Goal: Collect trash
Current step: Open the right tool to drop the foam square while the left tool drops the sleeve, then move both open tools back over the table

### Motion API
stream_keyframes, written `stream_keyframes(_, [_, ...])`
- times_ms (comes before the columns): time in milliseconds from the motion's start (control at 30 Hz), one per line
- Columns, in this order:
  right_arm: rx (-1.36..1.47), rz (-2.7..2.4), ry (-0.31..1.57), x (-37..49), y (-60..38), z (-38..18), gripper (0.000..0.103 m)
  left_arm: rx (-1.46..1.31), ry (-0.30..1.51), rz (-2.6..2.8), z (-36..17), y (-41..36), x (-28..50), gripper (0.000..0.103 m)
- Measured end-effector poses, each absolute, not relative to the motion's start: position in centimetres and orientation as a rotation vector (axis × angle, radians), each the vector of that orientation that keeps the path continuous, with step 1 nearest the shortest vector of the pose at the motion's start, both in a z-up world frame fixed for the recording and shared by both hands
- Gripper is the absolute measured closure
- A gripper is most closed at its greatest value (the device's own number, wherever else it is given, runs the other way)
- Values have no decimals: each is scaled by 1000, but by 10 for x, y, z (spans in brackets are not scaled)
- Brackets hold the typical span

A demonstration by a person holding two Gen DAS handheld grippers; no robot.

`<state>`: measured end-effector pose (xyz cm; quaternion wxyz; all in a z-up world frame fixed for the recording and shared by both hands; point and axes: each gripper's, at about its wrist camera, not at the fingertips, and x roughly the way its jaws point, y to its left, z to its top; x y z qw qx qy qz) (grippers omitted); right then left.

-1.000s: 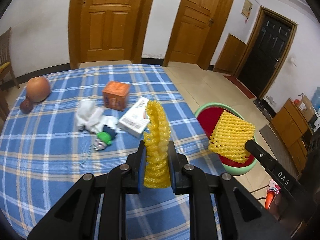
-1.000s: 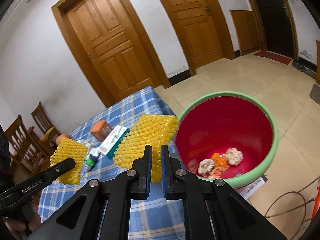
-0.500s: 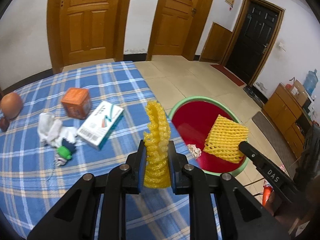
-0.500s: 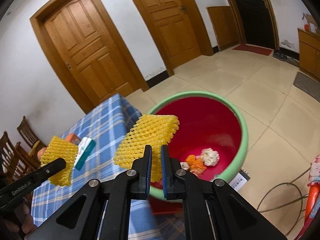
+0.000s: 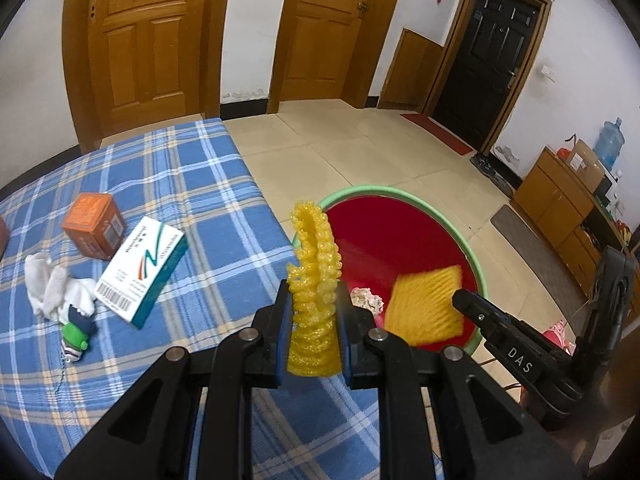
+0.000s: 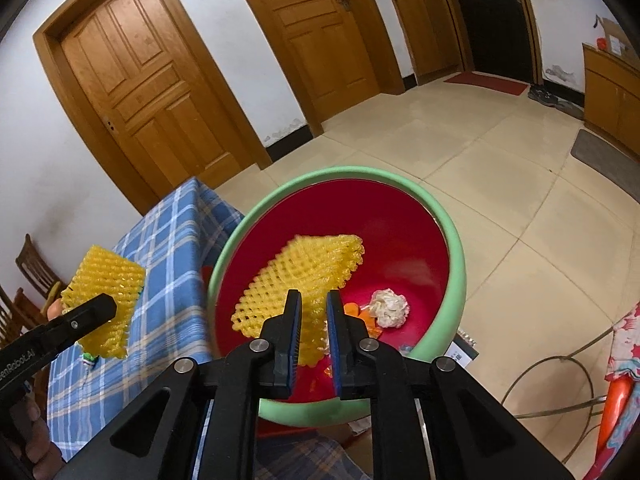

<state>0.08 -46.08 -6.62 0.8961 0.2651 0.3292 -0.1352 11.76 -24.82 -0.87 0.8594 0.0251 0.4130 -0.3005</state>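
Note:
My left gripper (image 5: 313, 304) is shut on a yellow foam net (image 5: 316, 264), held upright at the table's right edge beside the bin; it also shows in the right wrist view (image 6: 105, 292). My right gripper (image 6: 313, 304) has its jaws parted above the red bin with the green rim (image 6: 456, 248). A second yellow foam net (image 6: 304, 280) sits blurred between and beyond its fingers, over the bin; in the left wrist view this net (image 5: 426, 306) is blurred too. Crumpled paper (image 6: 389, 307) and orange scraps lie in the bin.
On the blue plaid table (image 5: 168, 184) lie an orange box (image 5: 95, 224), a white and teal carton (image 5: 142, 266), white crumpled tissue (image 5: 52, 288) and a small green toy (image 5: 76, 336). Tiled floor, cables and wooden cabinets (image 5: 560, 208) lie to the right.
Both grippers moved right, from over the table to the bin. The right gripper's jaws have parted and its foam net now blurs over the bin.

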Motion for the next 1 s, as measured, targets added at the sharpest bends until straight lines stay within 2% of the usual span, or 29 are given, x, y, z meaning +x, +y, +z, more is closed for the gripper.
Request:
stream_keyframes(167, [571, -279, 669, -3, -467, -67, 79, 66, 889, -649, -17, -259, 121, 84])
stream_keyframes(467, [596, -302, 648, -14, -478, -64, 79, 104, 907, -701, -25, -286, 118, 84])
stream_keyframes(533, [601, -307, 648, -15, -480, -64, 79, 106, 908, -702, -26, -290, 117, 78])
stream_keyframes(600, [604, -309, 649, -16, -481, -65, 78, 102, 913, -702, -27, -291, 118, 66])
stream_keyframes(667, [606, -309, 651, -16, -482, -65, 78, 96, 913, -697, -27, -290, 118, 61])
stream_keyframes(1000, [599, -296, 658, -18, -479, -62, 78, 66, 908, -657, -21, -273, 115, 59])
